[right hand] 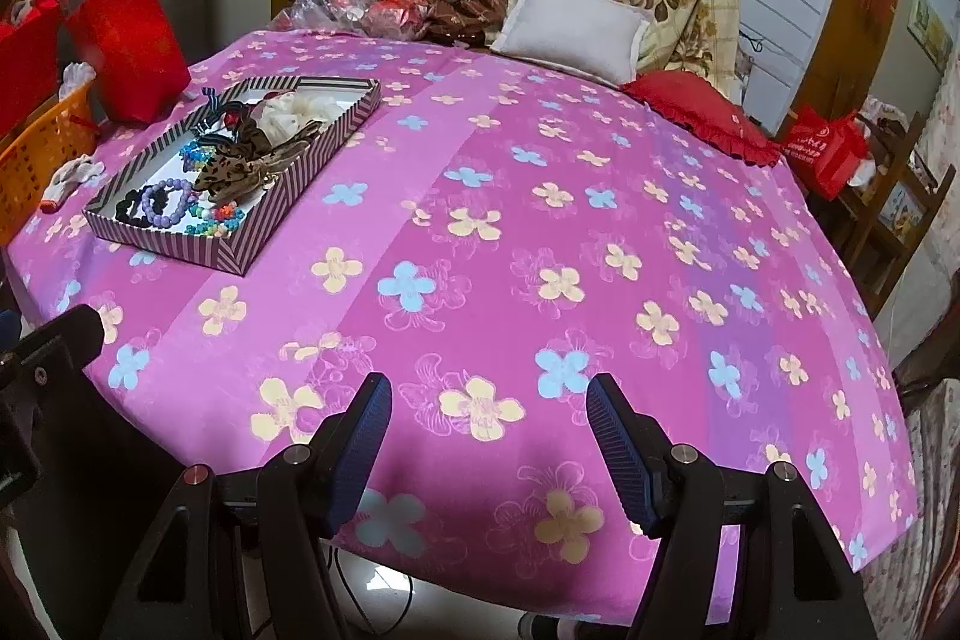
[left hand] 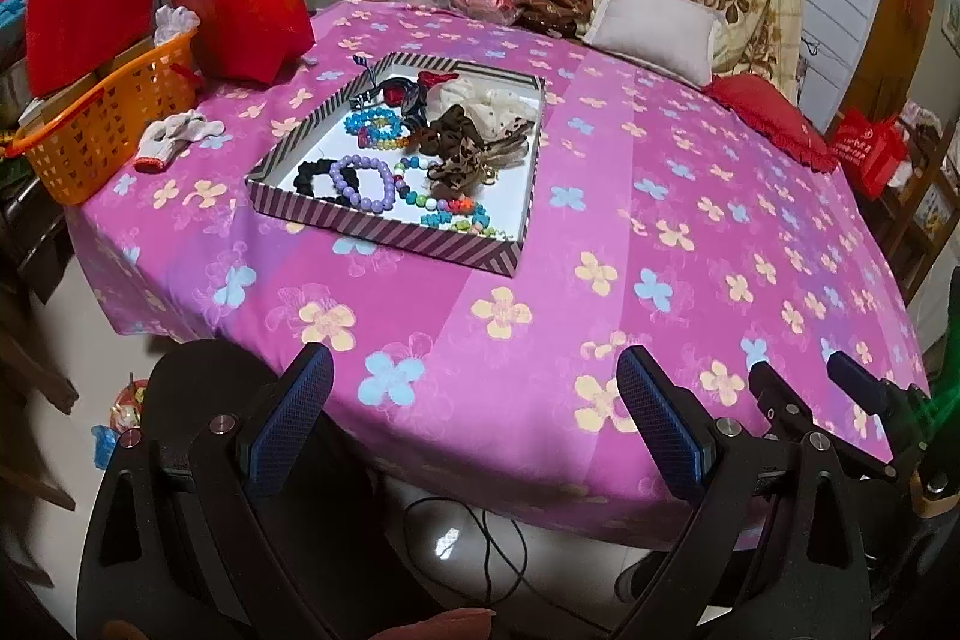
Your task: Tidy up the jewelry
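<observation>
Well beyond both empty fingers [right hand: 369, 400] lies the jewelry tray [left hand: 384, 235].

Bracelets [left hand: 362, 177] in tray [left hand: 384, 235] on table [left hand: 540, 292]

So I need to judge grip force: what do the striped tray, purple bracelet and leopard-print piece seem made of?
Striped tray: likely matte cardboard, with thin, straight printed walls. Purple bracelet: round glossy beads, plastic or stone, unclear which. Leopard-print piece: soft matte fabric, folded and floppy.
</observation>
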`<state>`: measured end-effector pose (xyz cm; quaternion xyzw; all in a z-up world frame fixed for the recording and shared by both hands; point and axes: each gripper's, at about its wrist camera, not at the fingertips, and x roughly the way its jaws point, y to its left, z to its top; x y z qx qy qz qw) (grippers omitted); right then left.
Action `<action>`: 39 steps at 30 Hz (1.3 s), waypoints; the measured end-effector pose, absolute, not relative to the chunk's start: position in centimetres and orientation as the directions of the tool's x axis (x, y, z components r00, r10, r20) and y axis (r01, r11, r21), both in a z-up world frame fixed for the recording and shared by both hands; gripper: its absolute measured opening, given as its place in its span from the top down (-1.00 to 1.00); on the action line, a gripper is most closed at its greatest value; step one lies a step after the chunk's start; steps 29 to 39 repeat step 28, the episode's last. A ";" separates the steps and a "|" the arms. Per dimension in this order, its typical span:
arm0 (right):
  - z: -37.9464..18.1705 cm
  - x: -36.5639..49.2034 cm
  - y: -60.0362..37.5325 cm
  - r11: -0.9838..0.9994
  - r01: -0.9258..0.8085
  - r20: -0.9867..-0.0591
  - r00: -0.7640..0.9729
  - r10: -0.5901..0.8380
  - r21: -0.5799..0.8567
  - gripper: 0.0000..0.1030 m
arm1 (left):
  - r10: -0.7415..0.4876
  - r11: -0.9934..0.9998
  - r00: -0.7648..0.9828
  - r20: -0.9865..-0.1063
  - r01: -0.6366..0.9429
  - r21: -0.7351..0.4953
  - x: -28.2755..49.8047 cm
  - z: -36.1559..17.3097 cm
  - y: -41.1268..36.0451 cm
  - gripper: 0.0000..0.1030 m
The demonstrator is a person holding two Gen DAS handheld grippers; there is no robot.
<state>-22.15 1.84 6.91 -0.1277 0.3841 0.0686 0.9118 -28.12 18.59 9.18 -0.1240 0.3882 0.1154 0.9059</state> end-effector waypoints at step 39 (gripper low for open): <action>7.6 -22.5 1.3 0.962 -0.223 -0.701 0.711 0.049 -0.158 -0.27 | 0.180 0.938 0.658 -0.731 -0.337 -0.073 -28.3 9.0 18.4 -0.85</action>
